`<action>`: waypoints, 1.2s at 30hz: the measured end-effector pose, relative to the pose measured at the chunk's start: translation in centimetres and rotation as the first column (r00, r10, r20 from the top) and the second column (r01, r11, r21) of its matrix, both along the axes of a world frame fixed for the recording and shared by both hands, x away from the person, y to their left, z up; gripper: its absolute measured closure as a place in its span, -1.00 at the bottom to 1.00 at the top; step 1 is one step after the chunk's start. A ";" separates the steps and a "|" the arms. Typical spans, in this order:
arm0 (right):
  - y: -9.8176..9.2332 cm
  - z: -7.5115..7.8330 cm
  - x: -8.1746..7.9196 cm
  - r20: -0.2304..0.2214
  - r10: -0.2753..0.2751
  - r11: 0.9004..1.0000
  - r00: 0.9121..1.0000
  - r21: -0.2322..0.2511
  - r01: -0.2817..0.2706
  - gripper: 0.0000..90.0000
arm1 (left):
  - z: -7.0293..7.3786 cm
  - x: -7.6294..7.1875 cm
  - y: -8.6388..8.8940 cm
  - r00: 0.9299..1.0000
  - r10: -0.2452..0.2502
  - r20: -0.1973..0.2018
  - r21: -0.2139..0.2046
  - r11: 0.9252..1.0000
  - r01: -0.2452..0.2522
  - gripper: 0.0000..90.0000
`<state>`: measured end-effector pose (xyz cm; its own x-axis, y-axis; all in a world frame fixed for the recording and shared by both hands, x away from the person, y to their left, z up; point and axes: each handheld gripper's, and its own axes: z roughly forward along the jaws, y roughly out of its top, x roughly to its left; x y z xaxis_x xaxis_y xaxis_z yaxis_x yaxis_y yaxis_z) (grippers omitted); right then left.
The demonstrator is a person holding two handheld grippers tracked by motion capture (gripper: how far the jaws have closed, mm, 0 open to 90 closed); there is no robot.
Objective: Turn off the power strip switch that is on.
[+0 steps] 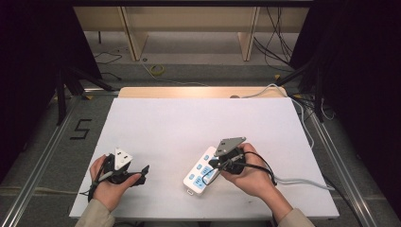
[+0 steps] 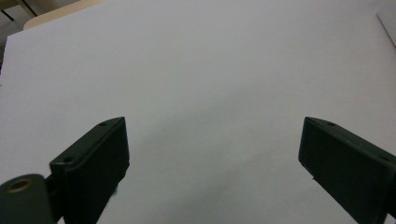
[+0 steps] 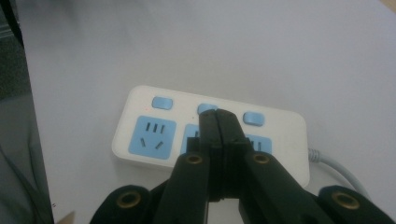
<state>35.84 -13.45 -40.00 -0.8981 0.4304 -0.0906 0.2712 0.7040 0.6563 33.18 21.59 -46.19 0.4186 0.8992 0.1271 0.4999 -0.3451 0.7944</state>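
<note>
A white power strip [image 1: 197,176] with blue sockets and blue switches lies on the white table top [image 1: 189,123], toward the front right. My right gripper [image 1: 211,164] hovers over it with its jaws shut and nothing between them. In the right gripper view the shut gripper [image 3: 218,114] points at the middle blue switch [image 3: 205,108] of the strip [image 3: 149,135]; whether the tips touch the switch I cannot tell. My left gripper [image 1: 144,173] rests low at the front left, open. In the left gripper view, bare table lies between the spread jaws of that gripper [image 2: 215,125].
The strip's grey cable [image 1: 302,181] runs off to the right edge of the table. Beyond the far edge are a wooden frame [image 1: 135,33] and loose cables on the floor [image 1: 158,70]. A "5" mark [image 1: 80,128] sits on the floor at left.
</note>
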 end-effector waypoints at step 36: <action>1.6 0.1 0.1 -0.024 0.033 0.999 0.999 -0.033 -0.033 1.00 | 0.1 0.0 -0.1 1.000 -0.005 0.000 0.004 1.000 0.005 -0.81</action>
<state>35.96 -11.81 -39.88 -0.9138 0.3975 -0.0831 0.2624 0.7343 0.6260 33.15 21.46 -46.10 0.4235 0.8964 0.1305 0.4980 -0.3508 0.7930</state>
